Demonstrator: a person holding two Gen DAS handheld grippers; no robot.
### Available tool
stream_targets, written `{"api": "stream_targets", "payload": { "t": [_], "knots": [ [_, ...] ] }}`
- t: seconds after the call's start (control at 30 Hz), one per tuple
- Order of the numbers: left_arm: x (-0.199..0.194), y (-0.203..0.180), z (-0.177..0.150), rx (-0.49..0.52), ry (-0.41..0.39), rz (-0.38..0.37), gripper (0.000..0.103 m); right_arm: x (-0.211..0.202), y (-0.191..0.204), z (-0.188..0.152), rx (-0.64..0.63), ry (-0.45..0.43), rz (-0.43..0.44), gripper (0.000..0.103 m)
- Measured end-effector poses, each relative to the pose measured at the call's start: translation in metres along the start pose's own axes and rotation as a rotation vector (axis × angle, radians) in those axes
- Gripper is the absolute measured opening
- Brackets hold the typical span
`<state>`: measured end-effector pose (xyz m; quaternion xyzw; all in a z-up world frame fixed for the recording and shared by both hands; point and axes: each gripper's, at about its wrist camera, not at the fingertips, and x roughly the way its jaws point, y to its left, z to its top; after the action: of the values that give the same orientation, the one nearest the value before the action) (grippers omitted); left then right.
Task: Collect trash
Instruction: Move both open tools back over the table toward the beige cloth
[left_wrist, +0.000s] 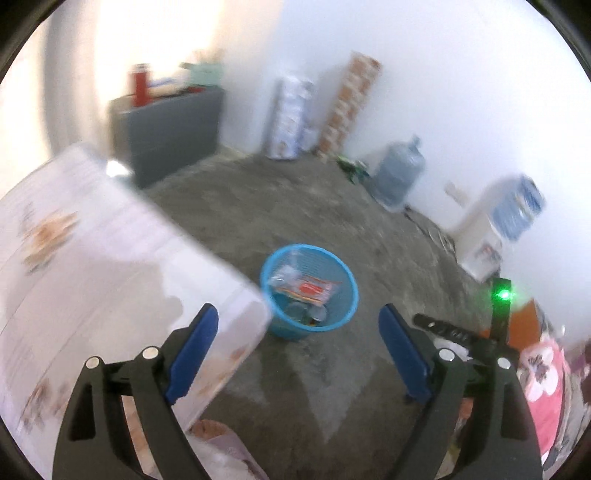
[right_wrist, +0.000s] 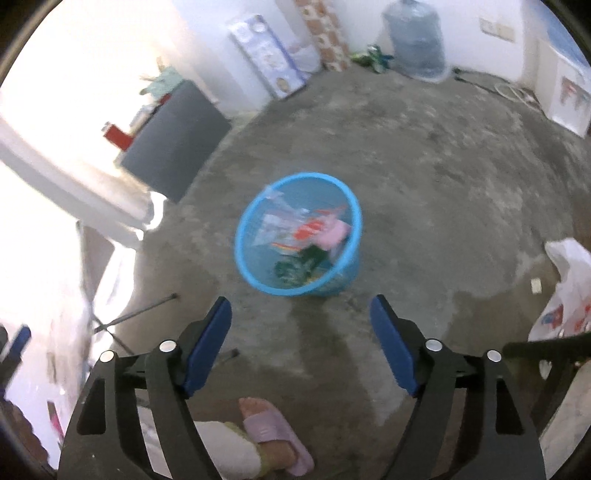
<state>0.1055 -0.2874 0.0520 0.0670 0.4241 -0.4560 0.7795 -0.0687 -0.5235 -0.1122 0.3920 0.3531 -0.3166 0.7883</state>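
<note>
Spread fingers (right_wrist: 391, 347), bin (right_wrist: 258, 280) beyond.

The right tongs (right_wrist: 301, 325) hung open and empty above the grey concrete floor (right_wrist: 424, 192). Beyond the blue pads (right_wrist: 210, 347) stood a blue mesh bin (right_wrist: 258, 273), holding wrappers (right_wrist: 306, 230) and a pink scrap. A foot in a pink slipper (right_wrist: 280, 435) showed below.

Motion-blurred white table (left_wrist: 92, 258), wrappers in blue basket (right_wrist: 347, 206) too smeared to identify, plastic bag (right_wrist: 565, 295) cut off at the edge
</note>
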Motion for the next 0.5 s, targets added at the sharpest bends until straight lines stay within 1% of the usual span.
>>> {"api": "stream_targets", "payload": {
  "t": [0.03,0.1,0.23,0.37,0.5],
  "knots": [
    [-0.019,0.017,-0.01,-0.036,-0.031,0.025,0.087,-0.005,0.012,0.003,-0.023,-0.006,0.017,0.076],
    [-0.046,0.042,-0.026,-0.093,-0.071,0.07,0.088,-0.012,0.031,0.005,-0.057,-0.015,0.044,0.078],
    [-0.089,0.09,-0.064,-0.214,-0.122,0.157,0.088,-0.022,0.081,0.005,-0.155,-0.025,0.122,0.082],
    [-0.132,0.137,-0.104,-0.346,-0.181,0.228,0.088,-0.021,0.13,-0.003,-0.247,0.017,0.188,0.082],
    [-0.175,0.176,-0.144,-0.448,-0.248,0.333,0.088,-0.019,0.194,-0.019,-0.382,0.064,0.247,0.082]
  ]
}}
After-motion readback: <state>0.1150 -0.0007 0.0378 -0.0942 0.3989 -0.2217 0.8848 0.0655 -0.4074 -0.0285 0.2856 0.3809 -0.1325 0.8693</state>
